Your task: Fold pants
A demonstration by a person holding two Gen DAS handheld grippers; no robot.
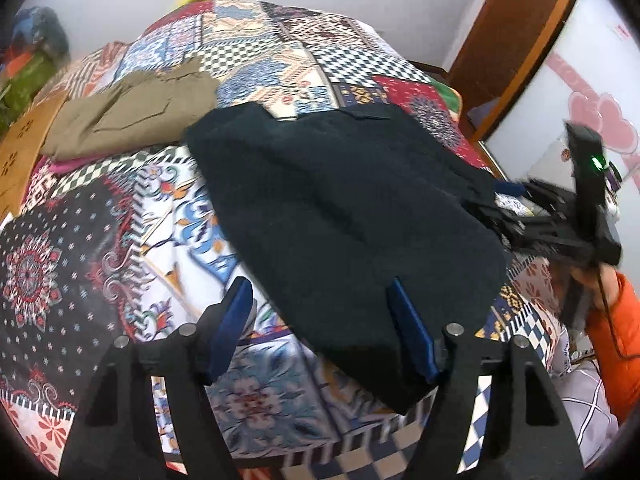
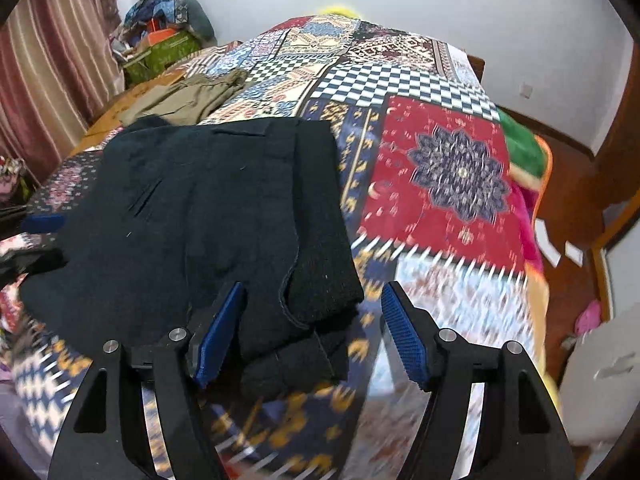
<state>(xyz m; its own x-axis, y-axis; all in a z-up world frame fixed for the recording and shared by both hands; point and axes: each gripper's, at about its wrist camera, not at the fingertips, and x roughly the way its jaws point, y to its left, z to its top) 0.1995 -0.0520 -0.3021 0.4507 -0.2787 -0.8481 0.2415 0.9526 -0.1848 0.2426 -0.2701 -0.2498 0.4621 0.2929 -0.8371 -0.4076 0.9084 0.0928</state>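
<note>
The dark navy pants [image 1: 344,208] lie folded on the patterned bedspread [image 1: 100,240]. My left gripper [image 1: 320,300] hovers open over their near left edge, one blue pad above the cloth and the other above the bedspread. In the right wrist view the pants [image 2: 192,208] fill the left centre. My right gripper [image 2: 312,304] stands open over their near right corner [image 2: 320,300], which lies between the pads without being pinched. The right gripper [image 1: 496,200] also shows at the pants' far side in the left wrist view, held by a hand in an orange sleeve [image 1: 616,320].
Folded khaki pants [image 1: 132,116] lie at the bed's back left on a small stack. Piled clothes and a green box [image 2: 164,48] stand by the curtain [image 2: 52,60]. A green blanket [image 2: 524,148] hangs off the bed's right edge; beyond it are a wooden floor and a door frame [image 1: 516,40].
</note>
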